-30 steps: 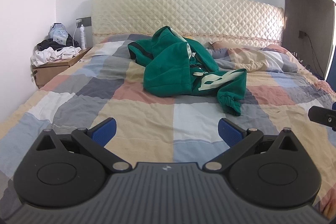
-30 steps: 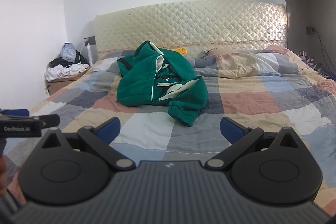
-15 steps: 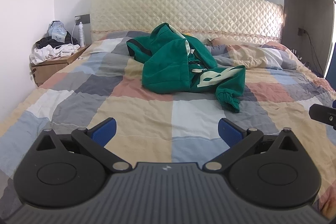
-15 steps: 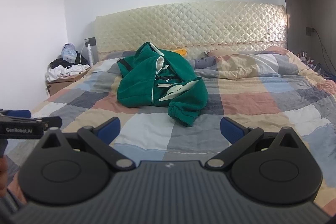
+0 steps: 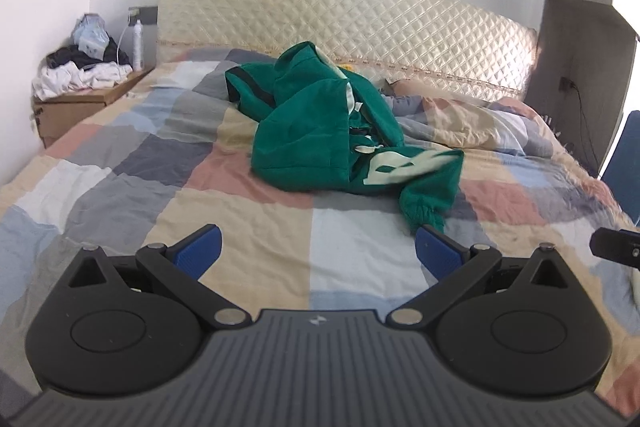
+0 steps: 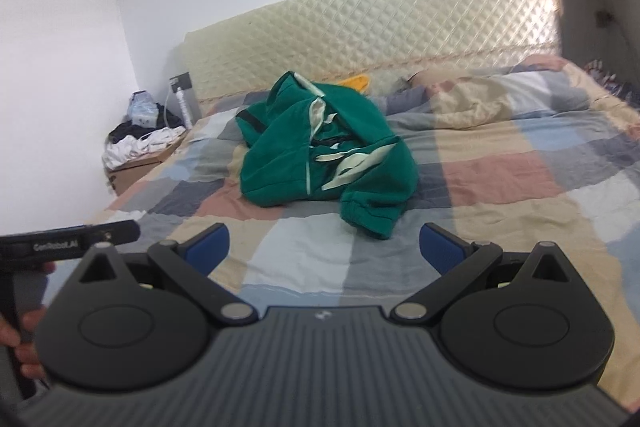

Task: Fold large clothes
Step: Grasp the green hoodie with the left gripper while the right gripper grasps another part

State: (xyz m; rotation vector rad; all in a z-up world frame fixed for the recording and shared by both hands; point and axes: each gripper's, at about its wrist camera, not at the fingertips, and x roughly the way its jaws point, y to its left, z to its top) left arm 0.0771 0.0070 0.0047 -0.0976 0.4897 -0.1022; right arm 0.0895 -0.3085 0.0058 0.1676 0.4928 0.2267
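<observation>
On the bed (image 5: 120,187), a green hoodie (image 5: 320,139) lies crumpled beyond both grippers' wide-spread fingers (image 5: 198,253); only the right view shows something yellow (image 6: 354,81), perhaps fabric.

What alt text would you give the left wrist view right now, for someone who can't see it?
A crumpled green hoodie lies in a heap on a bed with a patchwork quilt, one cuffed sleeve trailing toward the camera. The left gripper is open and empty above the quilt, short of the hoodie. A cluttered nightstand stands at far left.
</observation>
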